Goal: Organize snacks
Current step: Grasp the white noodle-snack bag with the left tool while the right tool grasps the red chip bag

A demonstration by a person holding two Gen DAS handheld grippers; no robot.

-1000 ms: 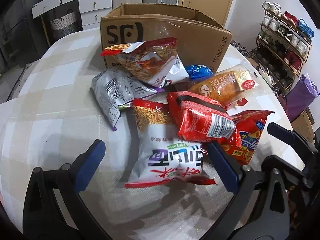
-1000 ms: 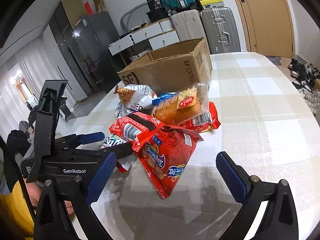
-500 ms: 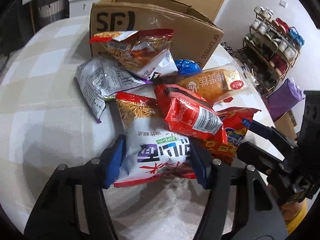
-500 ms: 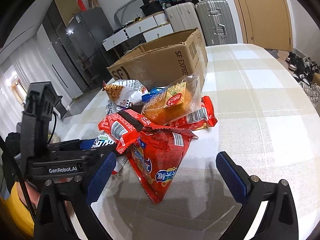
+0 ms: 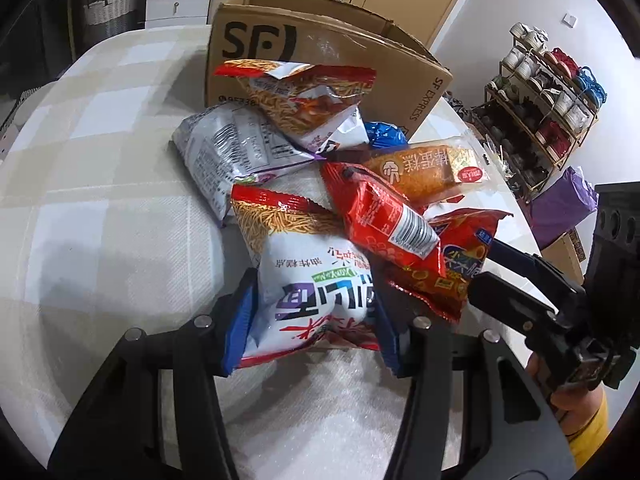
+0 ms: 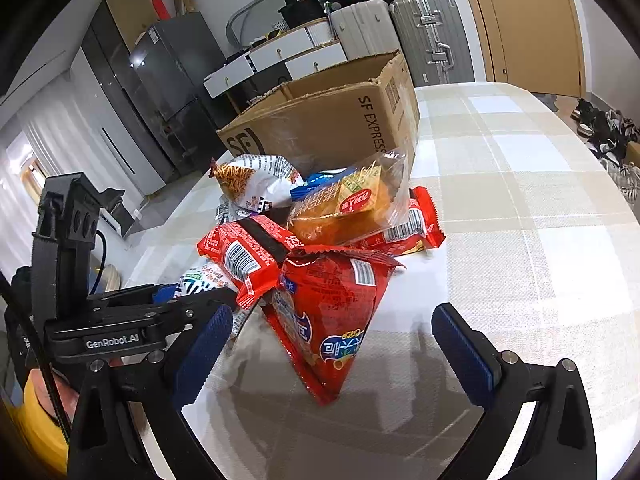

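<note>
A pile of snack bags lies on the checked table in front of an open SF cardboard box (image 5: 320, 52), which also shows in the right wrist view (image 6: 332, 120). My left gripper (image 5: 312, 320) is shut on the near end of a white and red noodle-snack bag (image 5: 308, 264). A red bag with a barcode (image 5: 384, 216) lies across it. My right gripper (image 6: 332, 348) is open around a red crisp bag (image 6: 328, 312), with the fingers apart from it. An orange cake packet (image 6: 348, 208) sits on top of the pile.
A silver bag (image 5: 224, 148) and another noodle-snack bag (image 5: 296, 96) lean by the box. A shoe rack (image 5: 548, 80) stands beyond the table's right edge. Suitcases (image 6: 428, 36) and drawers stand behind the box. Bare tablecloth (image 6: 540, 216) spreads to the right.
My left gripper moved forward and closed on the white and red bag. My right gripper moved a little closer to the red crisp bag and stayed open.
</note>
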